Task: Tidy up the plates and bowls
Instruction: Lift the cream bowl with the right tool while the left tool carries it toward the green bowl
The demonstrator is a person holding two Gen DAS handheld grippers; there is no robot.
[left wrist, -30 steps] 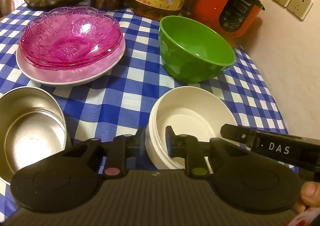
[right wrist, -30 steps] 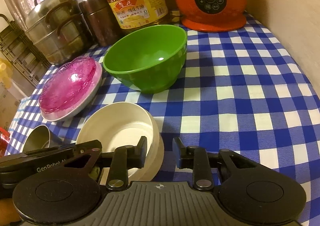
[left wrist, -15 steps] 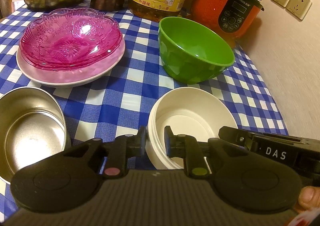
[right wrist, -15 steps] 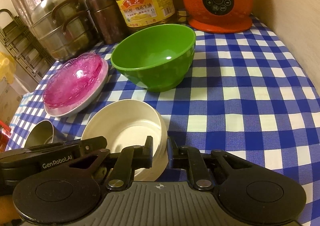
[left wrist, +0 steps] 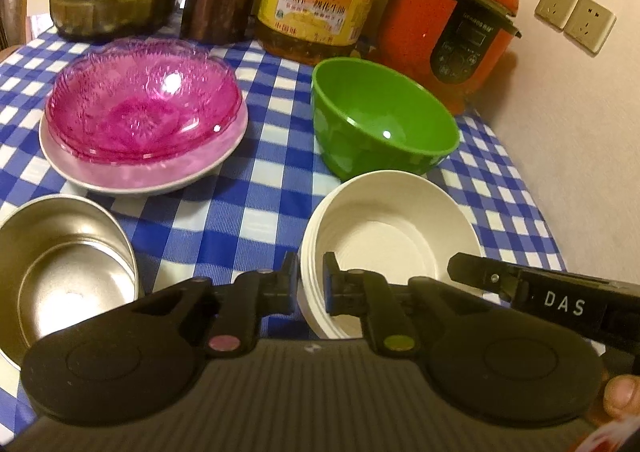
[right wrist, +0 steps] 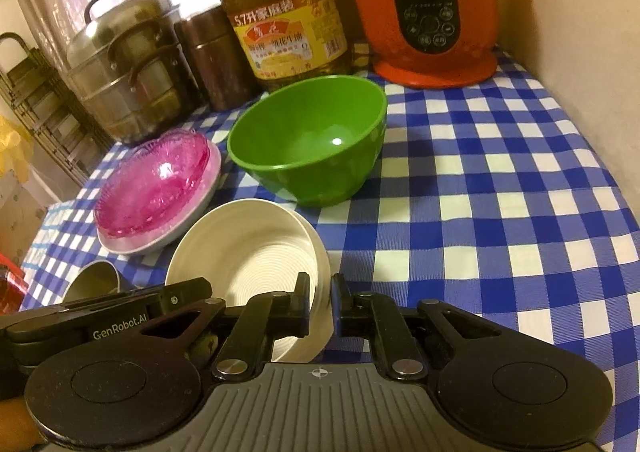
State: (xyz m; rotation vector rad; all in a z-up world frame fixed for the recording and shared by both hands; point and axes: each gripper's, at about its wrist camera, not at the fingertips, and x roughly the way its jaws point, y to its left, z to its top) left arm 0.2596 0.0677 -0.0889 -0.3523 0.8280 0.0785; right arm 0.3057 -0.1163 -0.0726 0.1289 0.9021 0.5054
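A white ribbed bowl [left wrist: 384,236] [right wrist: 248,248] sits low in both views on the blue checked cloth. My left gripper [left wrist: 310,284] is closing with the bowl's left wall between its pads. My right gripper [right wrist: 320,304] is closing on the opposite wall, and one of its fingers [left wrist: 500,276] shows in the left wrist view. The bowl looks tilted between them. Just behind it stands a green bowl [left wrist: 380,124] [right wrist: 308,144]. Pink glass bowls [left wrist: 140,112] [right wrist: 152,184] are stacked on a white plate [left wrist: 160,176]. A steel bowl [left wrist: 60,264] [right wrist: 92,280] is at the near left.
Along the back stand a steel steamer pot [right wrist: 124,64], a brown canister [right wrist: 212,56], a large oil bottle [right wrist: 280,12] and an orange rice cooker [right wrist: 428,8]. A wall [left wrist: 580,152] borders the table's right side. Bare checked cloth [right wrist: 500,180] lies right of the bowls.
Both grippers' jaws have narrowed onto the white bowl's rim. The bowl, flat on the cloth earlier, now looks tipped and slightly raised.
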